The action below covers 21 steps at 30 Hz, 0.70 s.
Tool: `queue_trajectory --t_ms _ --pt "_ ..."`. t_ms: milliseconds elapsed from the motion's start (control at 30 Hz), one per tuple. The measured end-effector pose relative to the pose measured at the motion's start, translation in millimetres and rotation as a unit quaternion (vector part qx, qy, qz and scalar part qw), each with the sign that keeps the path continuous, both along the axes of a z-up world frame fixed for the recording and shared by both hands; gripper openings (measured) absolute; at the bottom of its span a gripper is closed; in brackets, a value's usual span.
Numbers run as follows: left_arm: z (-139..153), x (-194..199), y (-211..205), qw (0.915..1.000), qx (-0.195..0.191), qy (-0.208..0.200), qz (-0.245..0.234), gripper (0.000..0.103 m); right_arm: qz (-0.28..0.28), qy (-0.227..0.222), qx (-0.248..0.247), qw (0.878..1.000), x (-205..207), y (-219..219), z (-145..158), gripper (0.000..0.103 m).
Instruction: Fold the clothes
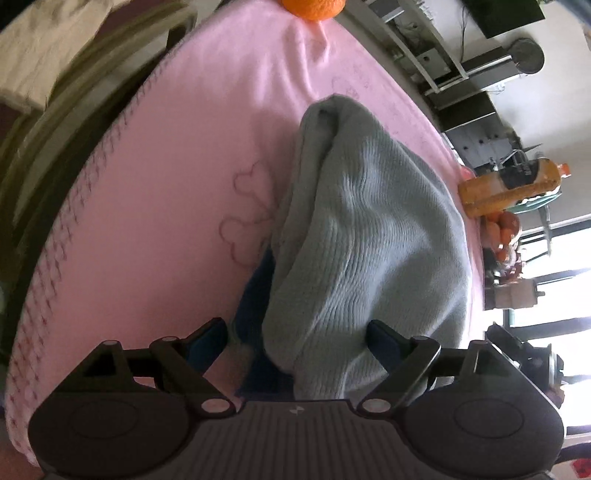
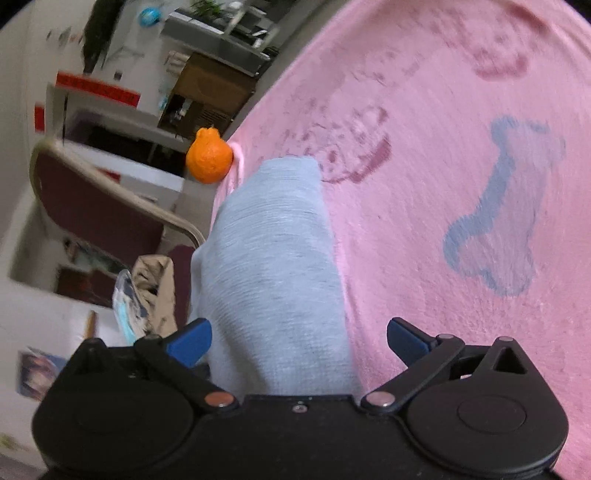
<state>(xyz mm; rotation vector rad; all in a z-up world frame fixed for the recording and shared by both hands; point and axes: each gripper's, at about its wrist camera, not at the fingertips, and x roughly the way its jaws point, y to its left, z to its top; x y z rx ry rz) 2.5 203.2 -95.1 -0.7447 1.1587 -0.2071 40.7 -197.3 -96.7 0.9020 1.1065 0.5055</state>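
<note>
A pale blue-grey knitted sweater (image 1: 354,229) lies bunched in a long heap on the pink blanket (image 1: 177,184). Something dark blue (image 1: 255,306) shows under its near left edge. My left gripper (image 1: 295,336) stands wide open just above the sweater's near end, which lies between the blue fingertips (image 1: 208,338); the pads do not press on it. In the right wrist view a smooth grey-blue length of the garment (image 2: 273,258) runs away along the blanket's edge (image 2: 424,221). My right gripper (image 2: 297,339) is wide open with that cloth loose between its fingers (image 2: 190,343).
An orange fruit (image 2: 208,157) (image 1: 314,7) rests at the blanket's far corner. An orange bottle (image 1: 513,184) and a bowl of oranges (image 1: 504,229) stand beyond the right edge. A maroon chair (image 2: 99,210) with cloth on it stands to the left. Shelving (image 1: 436,55) lines the wall.
</note>
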Motion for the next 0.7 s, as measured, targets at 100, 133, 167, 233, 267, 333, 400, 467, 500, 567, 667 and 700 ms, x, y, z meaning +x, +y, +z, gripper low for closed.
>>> queue_trajectory --t_ms 100,133,167,233,267,333,400,467,500,567,667,700 --pt "-0.9 0.4 -0.6 1.0 -0.005 0.0 0.004 0.085 -0.008 0.025 0.04 0.999 4.6 -3.1 -15.7 0.102" --pt "-1.1 2.1 -0.4 0.9999 -0.006 -0.002 0.01 0.085 -0.004 0.026 0.045 0.999 5.6 -1.2 -18.0 0.102" --pt "-1.2 4.4 -0.5 0.9998 -0.007 -0.003 0.016 0.085 -0.001 0.027 0.049 0.998 6.7 0.7 -20.4 0.102" --pt "-1.0 8.8 -2.7 0.9996 -0.007 -0.007 0.026 0.085 0.005 0.024 0.059 0.998 10.4 5.0 -22.7 0.102" --pt "-0.6 10.4 -4.2 0.9995 -0.007 -0.009 0.029 0.085 0.008 0.021 0.064 0.998 12.6 7.1 -23.5 0.102" --pt "-0.1 12.9 -5.8 0.9993 -0.008 -0.011 0.035 0.086 0.007 0.015 0.079 0.997 17.1 11.3 -24.8 0.102" --pt "-0.1 15.4 -6.8 0.9989 -0.012 -0.012 0.044 0.087 0.002 0.012 0.095 0.995 22.3 14.4 -26.5 0.102" --pt "-0.3 16.3 -6.8 0.9982 -0.02 -0.013 0.055 0.087 -0.001 0.01 0.102 0.995 27.9 18.1 -27.6 0.102" --pt "-0.4 16.2 -6.8 0.9977 -0.025 -0.015 0.061 0.087 0.001 0.009 0.099 0.995 30.2 20.6 -26.9 0.102" --pt "0.9 14.4 -9.2 0.9969 -0.033 -0.021 0.069 0.085 0.006 0.004 0.085 0.996 32.9 26.9 -24.1 0.103" --pt "3.3 9.9 -13.2 0.9967 -0.025 -0.023 0.073 0.067 0.011 -0.002 0.063 0.998 33.2 34.1 -21.2 0.1" --pt "4.4 8.1 -13.3 0.9966 -0.023 -0.024 0.076 0.058 0.01 0.002 0.062 0.998 32.4 34.0 -22.4 0.091"
